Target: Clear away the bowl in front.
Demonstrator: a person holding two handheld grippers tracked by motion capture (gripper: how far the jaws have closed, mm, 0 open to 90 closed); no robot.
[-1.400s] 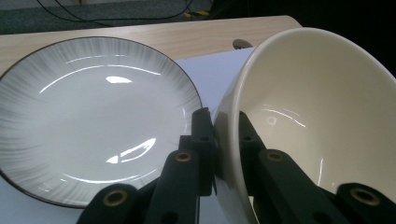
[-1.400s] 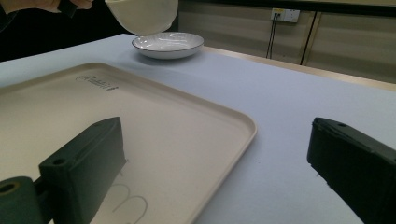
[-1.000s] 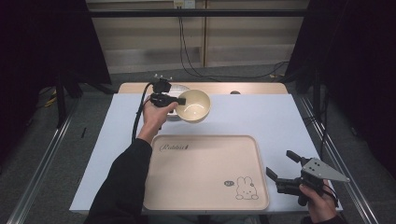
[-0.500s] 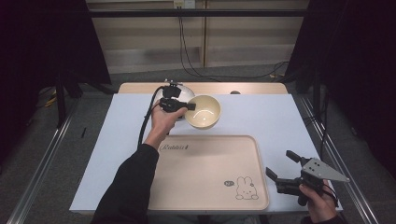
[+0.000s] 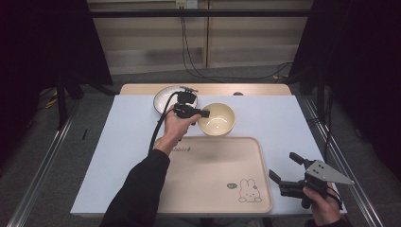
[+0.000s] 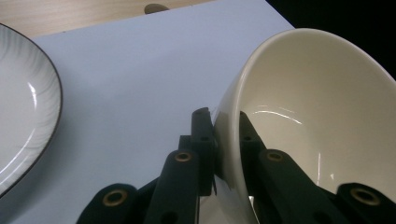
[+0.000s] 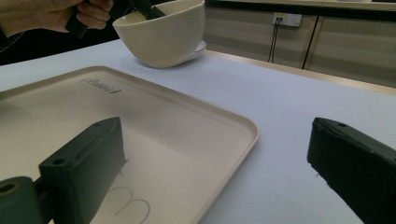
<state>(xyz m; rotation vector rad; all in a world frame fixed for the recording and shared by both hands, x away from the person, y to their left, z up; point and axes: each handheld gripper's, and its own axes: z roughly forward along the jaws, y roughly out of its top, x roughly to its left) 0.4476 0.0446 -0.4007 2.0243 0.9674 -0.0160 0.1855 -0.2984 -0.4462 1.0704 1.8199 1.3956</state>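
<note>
The desk [image 5: 118, 142] carries a beige tray [image 5: 208, 189]. Beyond the tray, the cream bowl [image 5: 217, 118] is tilted, its rim pinched by the left hand-held gripper [image 5: 201, 113]. The right hand-held gripper [image 5: 283, 170] gapes empty beside the tray.

Left claw [image 5: 201, 113] clamped, arm outstretched, right claw [image 5: 287, 168] spread wide

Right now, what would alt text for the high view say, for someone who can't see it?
A person's left gripper is shut on the rim of a cream bowl, held just beyond a beige tray with a rabbit drawing, on a white-covered table. A white plate sits behind; the right gripper hangs open beside the tray's right edge.
</note>
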